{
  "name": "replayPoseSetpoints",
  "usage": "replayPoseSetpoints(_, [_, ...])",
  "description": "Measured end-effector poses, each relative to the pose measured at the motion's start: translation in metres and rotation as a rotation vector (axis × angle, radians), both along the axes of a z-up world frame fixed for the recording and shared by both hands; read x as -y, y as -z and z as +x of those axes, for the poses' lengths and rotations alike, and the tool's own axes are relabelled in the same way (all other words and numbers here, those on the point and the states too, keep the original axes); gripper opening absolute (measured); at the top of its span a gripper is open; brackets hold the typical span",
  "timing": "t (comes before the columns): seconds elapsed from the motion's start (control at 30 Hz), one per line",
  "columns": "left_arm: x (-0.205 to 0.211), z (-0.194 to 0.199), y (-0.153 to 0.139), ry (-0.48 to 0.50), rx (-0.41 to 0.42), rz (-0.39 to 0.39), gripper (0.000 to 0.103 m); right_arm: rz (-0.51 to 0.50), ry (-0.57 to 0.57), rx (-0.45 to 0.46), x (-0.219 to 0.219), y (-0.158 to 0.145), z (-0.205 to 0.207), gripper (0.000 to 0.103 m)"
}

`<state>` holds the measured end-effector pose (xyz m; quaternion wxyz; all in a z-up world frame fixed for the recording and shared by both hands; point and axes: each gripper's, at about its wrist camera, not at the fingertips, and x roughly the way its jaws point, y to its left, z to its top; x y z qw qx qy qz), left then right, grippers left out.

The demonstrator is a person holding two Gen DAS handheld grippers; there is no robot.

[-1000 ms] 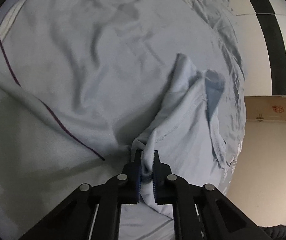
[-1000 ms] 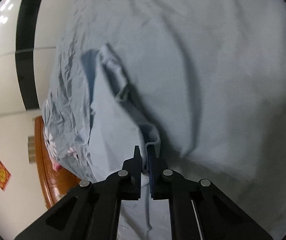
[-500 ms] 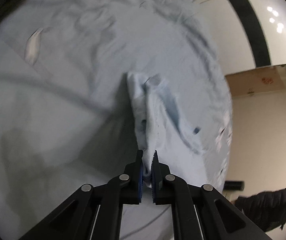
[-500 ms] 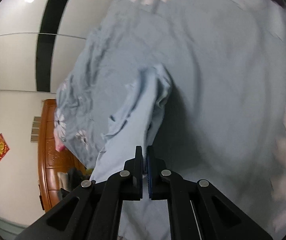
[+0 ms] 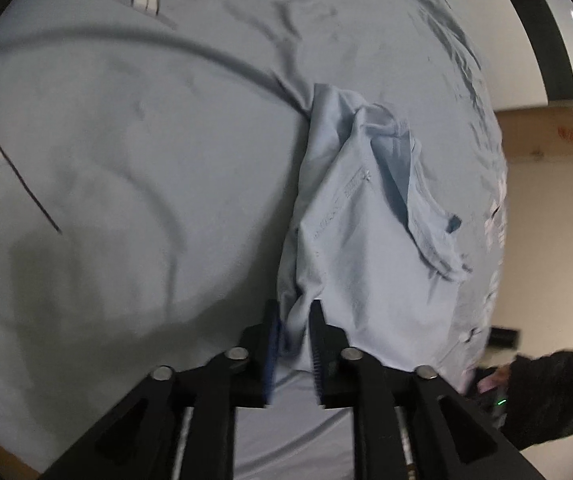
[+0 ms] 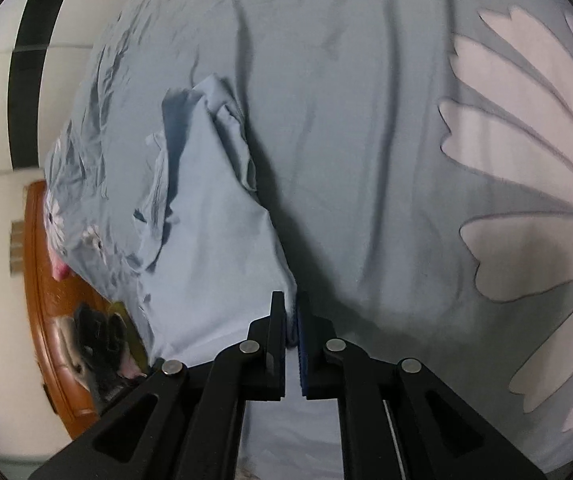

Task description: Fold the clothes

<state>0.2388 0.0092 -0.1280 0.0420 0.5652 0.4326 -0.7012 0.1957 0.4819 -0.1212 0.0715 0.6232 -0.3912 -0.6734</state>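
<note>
Bed sheet (image 5: 146, 180) filled both frames, petal print (image 6: 526, 200) at right of the right view, open room all round. Pale blue garment (image 5: 358, 220) lay bunched on it, centre-right. Left gripper (image 5: 293, 322) fingers were opening, hem loose between them. Right gripper (image 6: 292, 312) fingers were pinched tight on the garment's other edge.
</note>
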Motion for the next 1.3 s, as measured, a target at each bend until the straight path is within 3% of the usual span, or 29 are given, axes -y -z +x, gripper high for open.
replayPoseSetpoints(0.03, [0.003, -0.004, -0.007, 0.008, -0.004, -0.024, 0.036, 0.024, -0.019, -0.001, -0.002, -0.005, -0.002, 0.007])
replayPoseSetpoints(0.13, [0.010, -0.018, -0.030, 0.045, -0.037, -0.107, 0.041, 0.123, -0.048, -0.035, -0.011, -0.024, -0.017, 0.008])
replayPoseSetpoints(0.23, [0.003, -0.065, -0.044, 0.151, -0.078, -0.225, 0.044, 0.171, -0.104, -0.099, -0.009, -0.037, -0.061, 0.016])
replayPoseSetpoints(0.4, [-0.023, -0.152, -0.030, 0.392, -0.085, -0.414, 0.045, 0.237, -0.240, -0.229, 0.019, -0.050, -0.145, 0.030])
replayPoseSetpoints(0.5, [-0.030, -0.180, -0.015, 0.490, -0.062, -0.447, 0.045, 0.278, -0.358, -0.267, 0.035, -0.046, -0.179, 0.031])
replayPoseSetpoints(0.67, [-0.029, -0.196, -0.003, 0.531, -0.063, -0.425, 0.043, 0.298, -0.546, -0.259, 0.058, -0.028, -0.207, 0.031])
replayPoseSetpoints(0.77, [-0.023, -0.196, -0.002, 0.512, -0.073, -0.384, 0.038, 0.258, -0.574, -0.242, 0.060, -0.021, -0.210, 0.031])
replayPoseSetpoints(0.83, [-0.022, -0.196, -0.003, 0.513, -0.075, -0.387, 0.017, 0.239, -0.558, -0.255, 0.058, -0.024, -0.206, 0.022])
replayPoseSetpoints(0.9, [-0.022, -0.193, -0.006, 0.527, -0.090, -0.373, 0.004, 0.206, -0.540, -0.251, 0.059, -0.026, -0.208, 0.010])
replayPoseSetpoints(0.93, [-0.023, -0.192, -0.007, 0.535, -0.098, -0.365, 0.003, 0.194, -0.539, -0.250, 0.060, -0.027, -0.208, 0.004])
replayPoseSetpoints(1.03, [-0.016, -0.186, -0.020, 0.500, -0.146, -0.334, 0.003, 0.153, -0.502, -0.279, 0.056, -0.039, -0.208, 0.004])
replayPoseSetpoints(1.13, [0.008, -0.177, -0.037, 0.401, -0.212, -0.312, 0.003, 0.101, -0.355, -0.311, 0.032, -0.049, -0.209, 0.003])
replayPoseSetpoints(1.2, [0.021, -0.175, -0.032, 0.356, -0.203, -0.288, 0.003, 0.076, -0.293, -0.284, 0.024, -0.040, -0.212, 0.003])
replayPoseSetpoints(1.3, [0.019, -0.171, -0.005, 0.364, -0.123, -0.290, 0.003, 0.108, -0.307, -0.219, 0.033, -0.019, -0.215, 0.003])
